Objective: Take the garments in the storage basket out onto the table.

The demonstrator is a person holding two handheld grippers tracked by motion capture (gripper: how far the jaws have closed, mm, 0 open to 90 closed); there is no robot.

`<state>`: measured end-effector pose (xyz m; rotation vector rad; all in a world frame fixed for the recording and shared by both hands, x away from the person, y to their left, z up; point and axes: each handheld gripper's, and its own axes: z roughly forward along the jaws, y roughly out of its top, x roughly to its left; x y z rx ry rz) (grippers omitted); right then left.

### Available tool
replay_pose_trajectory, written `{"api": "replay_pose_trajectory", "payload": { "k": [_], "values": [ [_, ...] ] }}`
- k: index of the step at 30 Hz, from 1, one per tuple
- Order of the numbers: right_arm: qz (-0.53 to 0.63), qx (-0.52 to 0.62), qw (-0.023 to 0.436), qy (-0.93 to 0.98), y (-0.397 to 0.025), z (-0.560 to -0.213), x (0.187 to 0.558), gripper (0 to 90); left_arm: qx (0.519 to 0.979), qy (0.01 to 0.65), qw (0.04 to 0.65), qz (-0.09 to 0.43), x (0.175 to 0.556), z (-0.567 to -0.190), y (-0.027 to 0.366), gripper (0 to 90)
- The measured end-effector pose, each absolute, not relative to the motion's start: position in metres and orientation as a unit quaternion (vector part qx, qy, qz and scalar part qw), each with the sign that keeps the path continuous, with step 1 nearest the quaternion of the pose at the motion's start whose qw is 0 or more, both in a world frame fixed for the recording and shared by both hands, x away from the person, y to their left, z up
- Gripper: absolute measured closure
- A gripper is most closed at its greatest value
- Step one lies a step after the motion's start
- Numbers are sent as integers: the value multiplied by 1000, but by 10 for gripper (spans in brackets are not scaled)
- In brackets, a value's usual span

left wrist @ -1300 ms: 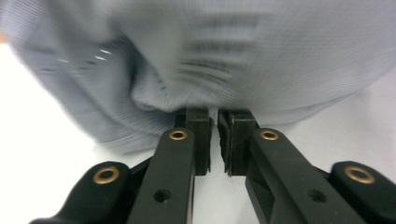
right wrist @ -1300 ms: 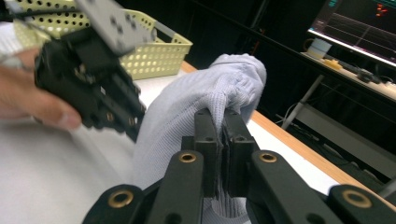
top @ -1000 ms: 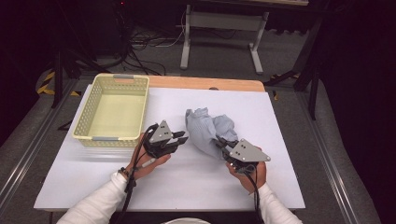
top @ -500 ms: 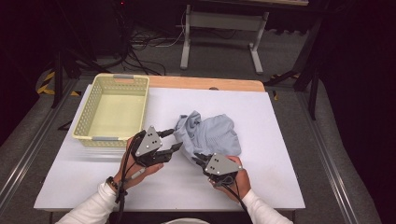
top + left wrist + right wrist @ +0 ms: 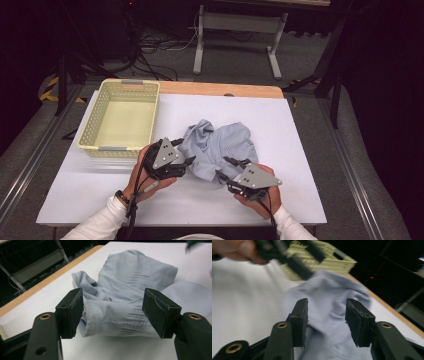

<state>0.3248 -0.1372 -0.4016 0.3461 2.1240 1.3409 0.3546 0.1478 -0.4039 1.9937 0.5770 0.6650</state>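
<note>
The left gripper point(image 5: 182, 152) sits at the lower left of centre in the high view, its jaws apart around a ribbed fold of the light blue cloth point(image 5: 220, 147), at the cloth's left edge. The crumpled cloth lies in the middle of the white table point(image 5: 300, 130), right of the yellow basket point(image 5: 120, 117). The right gripper point(image 5: 227, 169), lower right of centre, has its jaws apart over the cloth's lower edge.

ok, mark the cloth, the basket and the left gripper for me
cloth point(image 5: 220, 147), high view, middle of the crumpled light blue fabric
basket point(image 5: 119, 148), high view, near rim of the yellow mesh wall
left gripper point(image 5: 112, 312), left gripper view, midway between its open jaws
</note>
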Motion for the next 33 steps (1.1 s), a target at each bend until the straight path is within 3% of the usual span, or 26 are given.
{"api": "replay_pose_trajectory", "payload": {
  "k": [6,11,17,21,29,32,33],
  "values": [
    [481,236,323,780,-181,-403,364,477,829,238,438,254,357,-421,143,401],
    [449,349,267,778,-209,-427,407,370,840,242,431,223,365,-430,143,458],
    [435,360,230,793,-205,-444,426,376,855,241,414,197,373,-440,142,510],
    [433,362,206,800,-203,-449,430,475,863,247,403,176,378,-448,140,542],
    [438,337,170,816,-202,-451,431,833,866,266,395,150,387,-460,134,709],
    [430,328,179,822,-200,-450,429,828,869,261,390,156,386,-460,131,759],
    [429,328,185,821,-200,-449,429,766,870,259,389,157,386,-460,131,766]
  ]
}}
